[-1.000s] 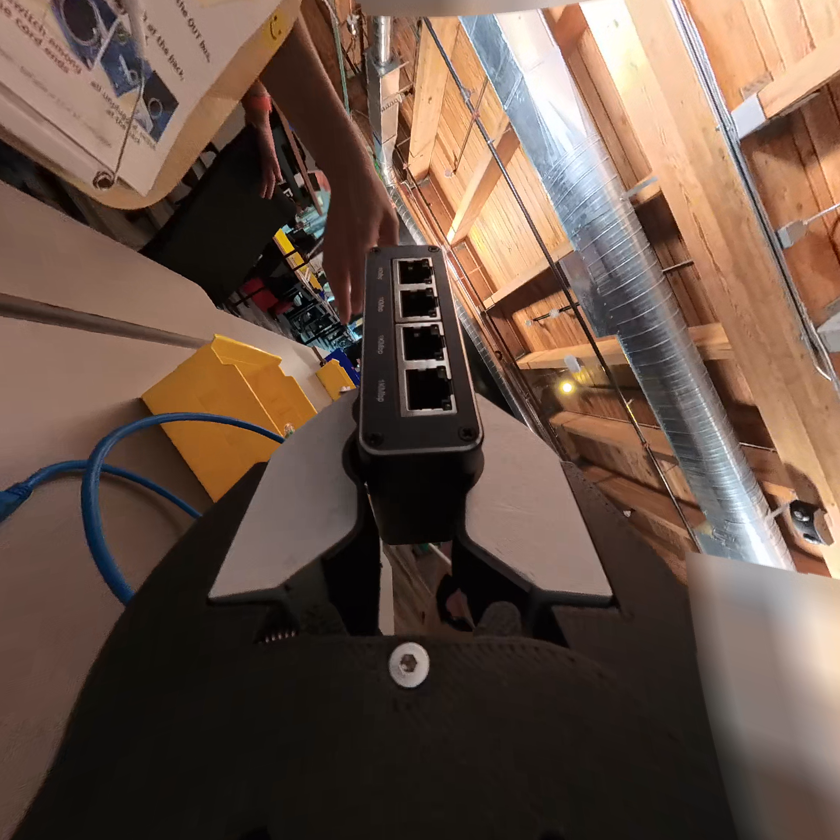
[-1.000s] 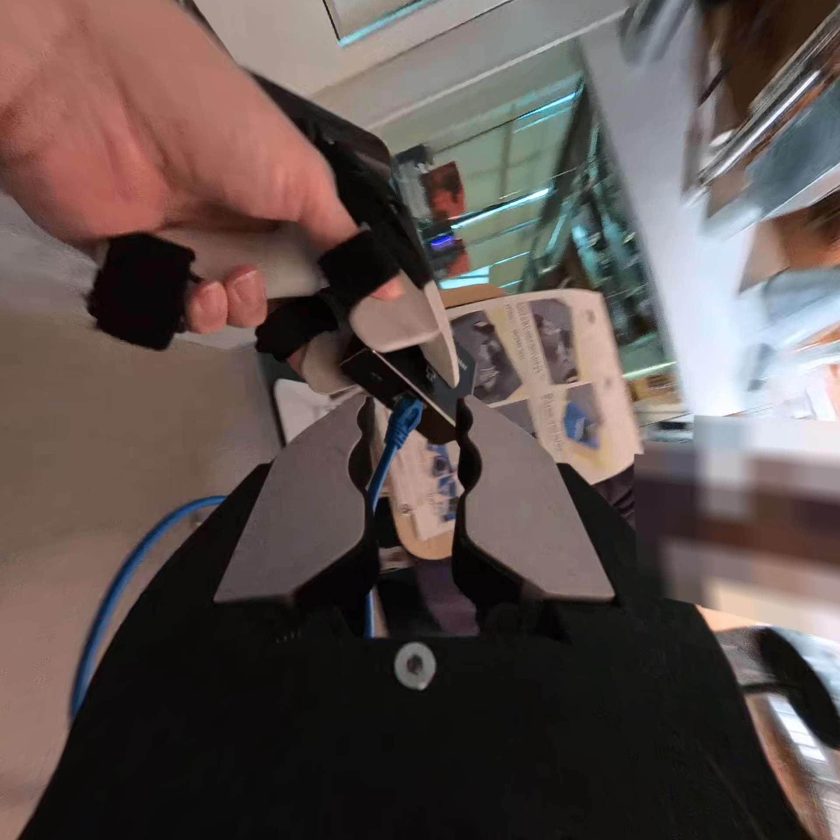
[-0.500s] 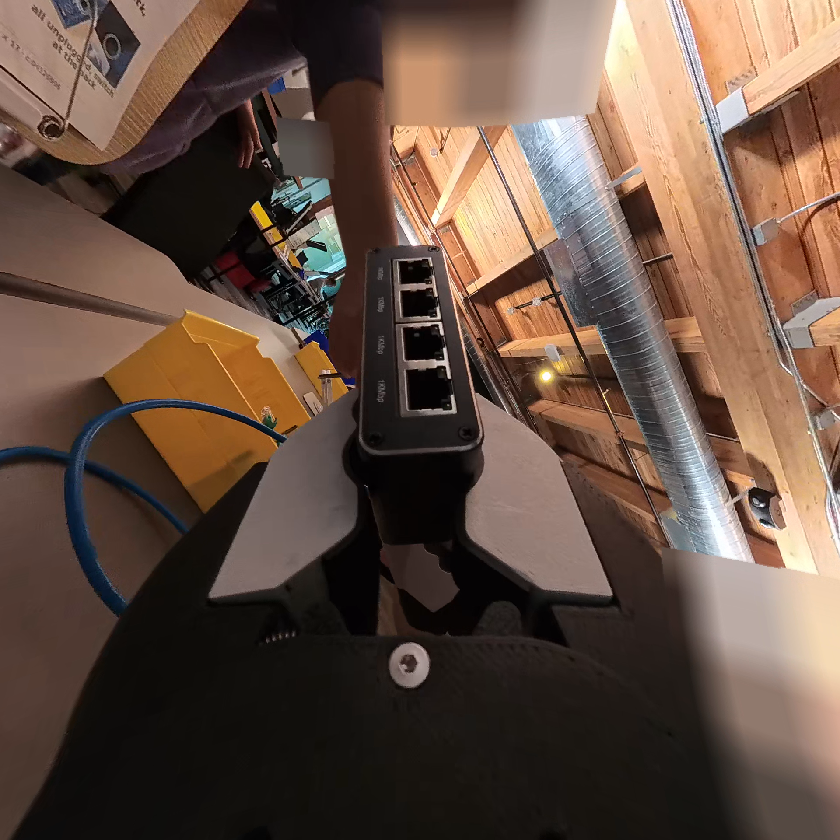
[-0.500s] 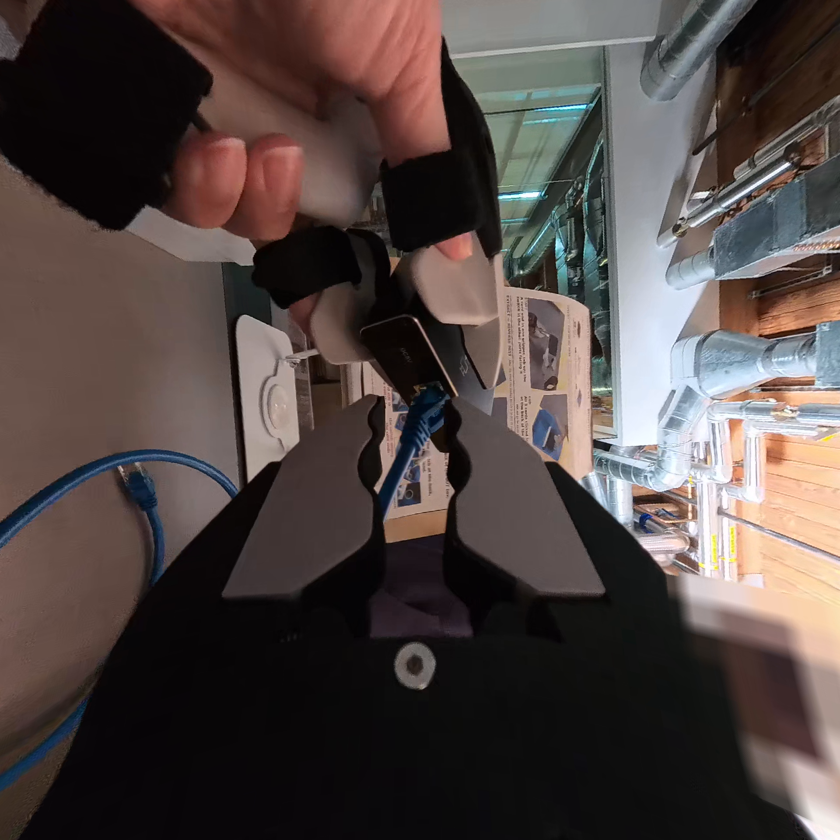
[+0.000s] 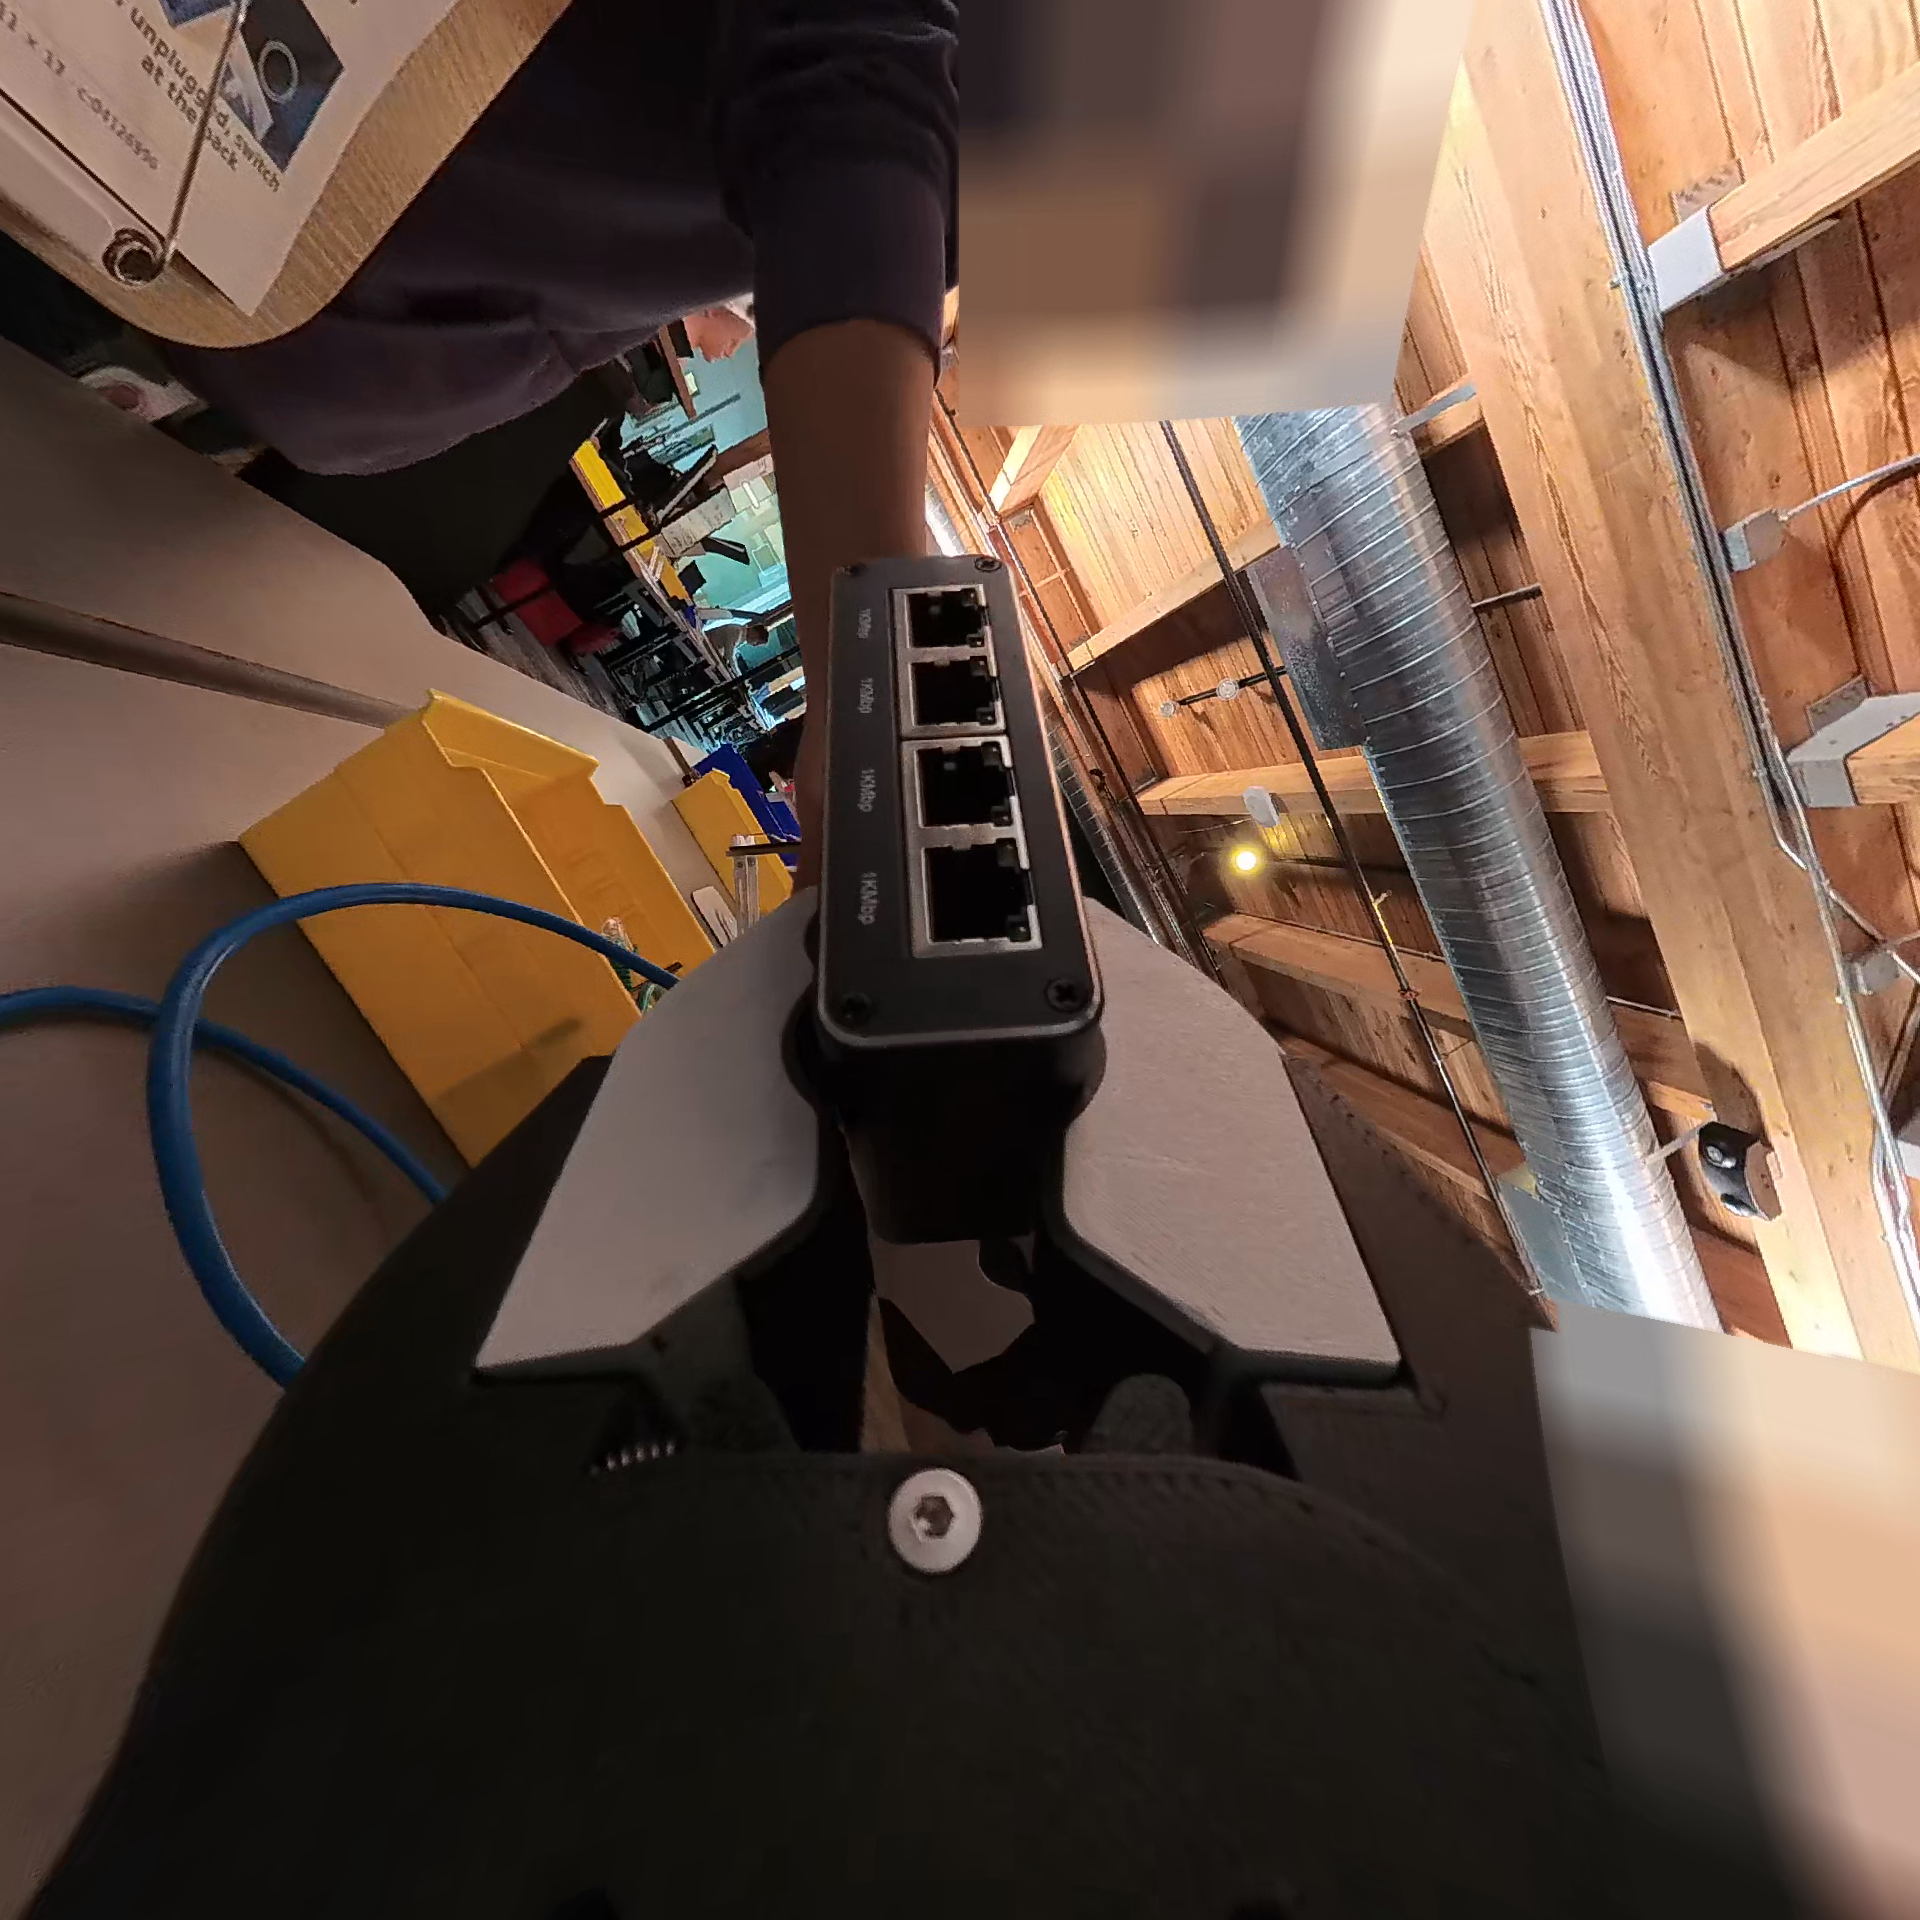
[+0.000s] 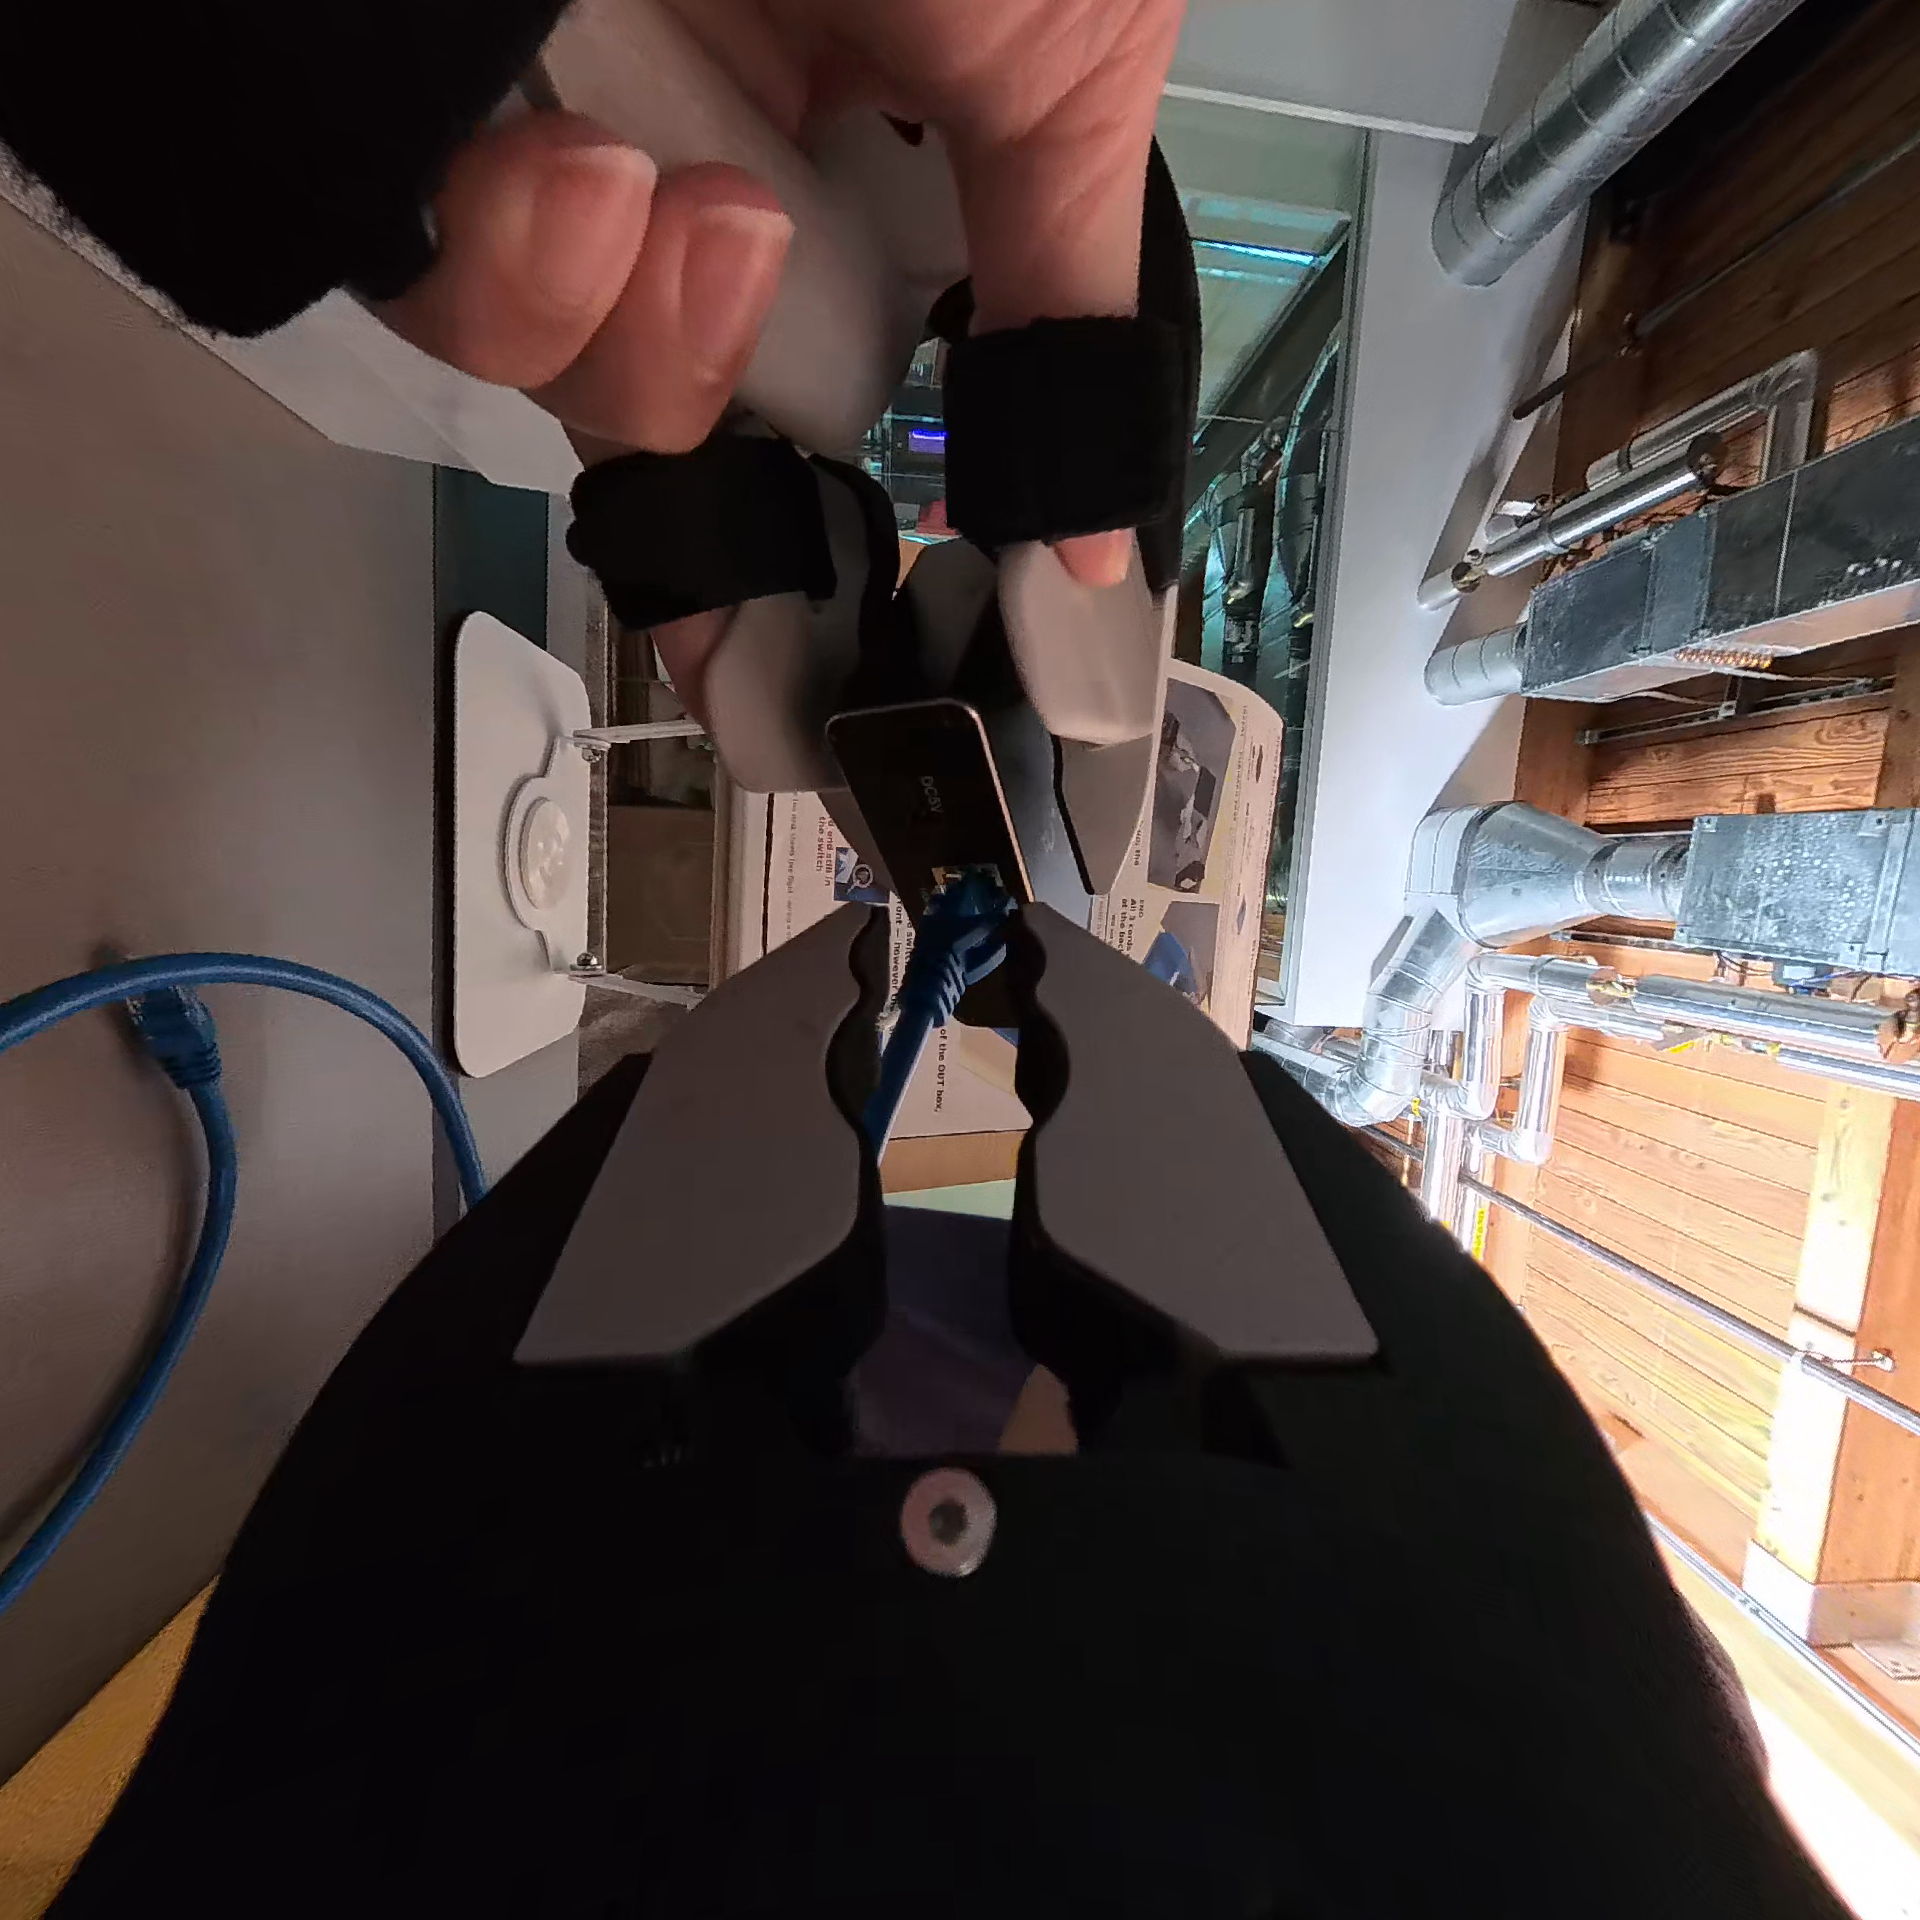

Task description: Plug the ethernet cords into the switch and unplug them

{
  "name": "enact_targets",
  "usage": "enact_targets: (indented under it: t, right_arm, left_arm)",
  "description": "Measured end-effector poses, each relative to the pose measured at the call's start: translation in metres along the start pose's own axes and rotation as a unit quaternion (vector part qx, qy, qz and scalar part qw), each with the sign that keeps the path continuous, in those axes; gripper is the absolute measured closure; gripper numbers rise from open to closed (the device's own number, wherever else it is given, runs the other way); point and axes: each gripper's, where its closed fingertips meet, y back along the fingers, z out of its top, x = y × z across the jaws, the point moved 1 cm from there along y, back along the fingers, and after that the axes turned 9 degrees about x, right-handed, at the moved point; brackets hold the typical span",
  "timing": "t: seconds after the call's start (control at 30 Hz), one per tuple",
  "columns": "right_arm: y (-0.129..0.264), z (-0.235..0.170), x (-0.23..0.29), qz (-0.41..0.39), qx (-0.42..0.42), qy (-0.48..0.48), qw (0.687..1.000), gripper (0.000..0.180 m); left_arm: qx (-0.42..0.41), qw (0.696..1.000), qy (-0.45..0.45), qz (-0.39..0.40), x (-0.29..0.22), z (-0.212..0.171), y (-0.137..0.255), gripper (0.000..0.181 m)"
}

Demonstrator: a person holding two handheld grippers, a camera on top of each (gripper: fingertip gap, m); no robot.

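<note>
While my left fingers [image 5: 951, 1049] clamp the switch [image 5: 951, 831] end-on, its long axis runs straight away from them, four front ports empty. Off the switch's back face, my right fingers [image 6: 940, 940] flank the blue cord [image 6: 951, 935], plug seated; gripped or loose, can't tell. Yellow bin [image 5: 457, 894] beside the counter [image 5: 125, 1403]: contents hidden.

The black switch [image 5: 951, 831] stands on end, its four ports empty; at its far end a blue cord [image 6: 940, 961] is plugged in. Another cord [image 6: 182, 1049] lies loose at nine o'clock.
</note>
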Motion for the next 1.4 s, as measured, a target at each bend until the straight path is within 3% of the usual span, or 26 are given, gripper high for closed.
enact_targets:
  t: [1.4]
  right_arm:
    - [-0.0042,-0.0002,-0.0059,-0.048,0.009,0.072,0.996,0.161]
  left_arm:
    - [-0.005,1.0,0.008,-0.007,-0.0027,0.0004,0.0014,0.144]
